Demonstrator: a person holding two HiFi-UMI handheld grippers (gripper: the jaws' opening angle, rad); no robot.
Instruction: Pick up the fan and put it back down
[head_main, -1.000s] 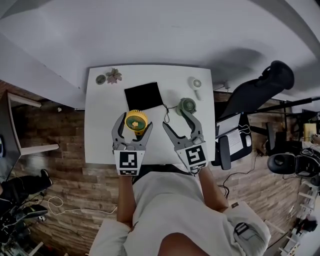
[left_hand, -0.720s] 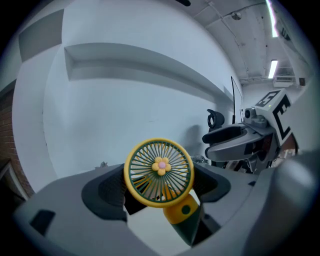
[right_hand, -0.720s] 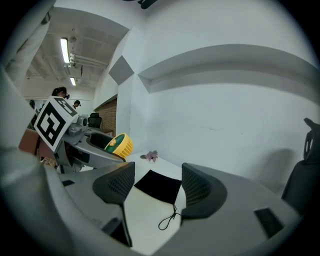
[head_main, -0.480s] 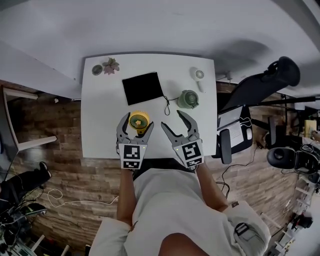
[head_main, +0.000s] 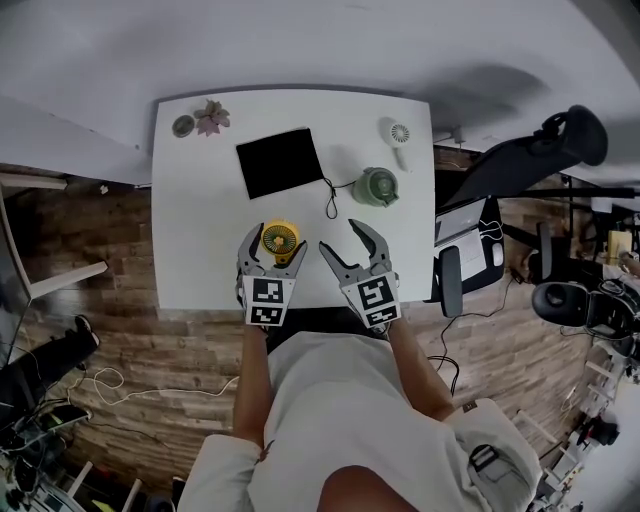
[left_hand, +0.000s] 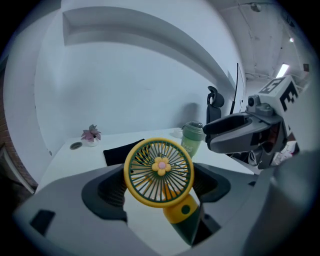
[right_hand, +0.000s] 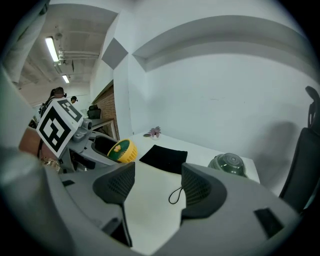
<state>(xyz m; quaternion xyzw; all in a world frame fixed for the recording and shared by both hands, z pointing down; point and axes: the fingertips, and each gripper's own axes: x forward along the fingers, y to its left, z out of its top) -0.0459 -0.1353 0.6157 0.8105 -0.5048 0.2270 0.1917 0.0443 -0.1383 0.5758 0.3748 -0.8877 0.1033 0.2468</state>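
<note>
Near the front edge of the worktop (head_main: 200, 230), left of its middle, the head view shows the left gripper (head_main: 276, 243) clamped round the yellow fan (head_main: 281, 237). The right gripper (head_main: 342, 238) sits just beside it, jaws spread and empty. A black mat (head_main: 280, 162) lies toward the far edge, with a green cup (head_main: 378, 186) to its right and a thin cord (head_main: 330, 203) trailing between them. A white fan (head_main: 399, 134) lies by the far right corner and a plant (head_main: 211, 117) by the far left corner. Bare surface runs along the whole left edge and in front of the mat. A chair (head_main: 520, 160) stands off the right edge.

From the left gripper view, the fan's round head stands upright between the two pads, which press its sides. Its handle slants down toward the right-hand jaw, where its foot is hidden. White worktop shows beneath the head, so the fan looks lifted.

From the right gripper view, the pads stand well apart with only bare worktop and the cord's loop beyond them.

By my reading the pick-up is done and the set-down remains. That calls for lowering the fan onto the bare strip a little farther in, since the front edge is close, then spreading the jaws without tipping it.
</note>
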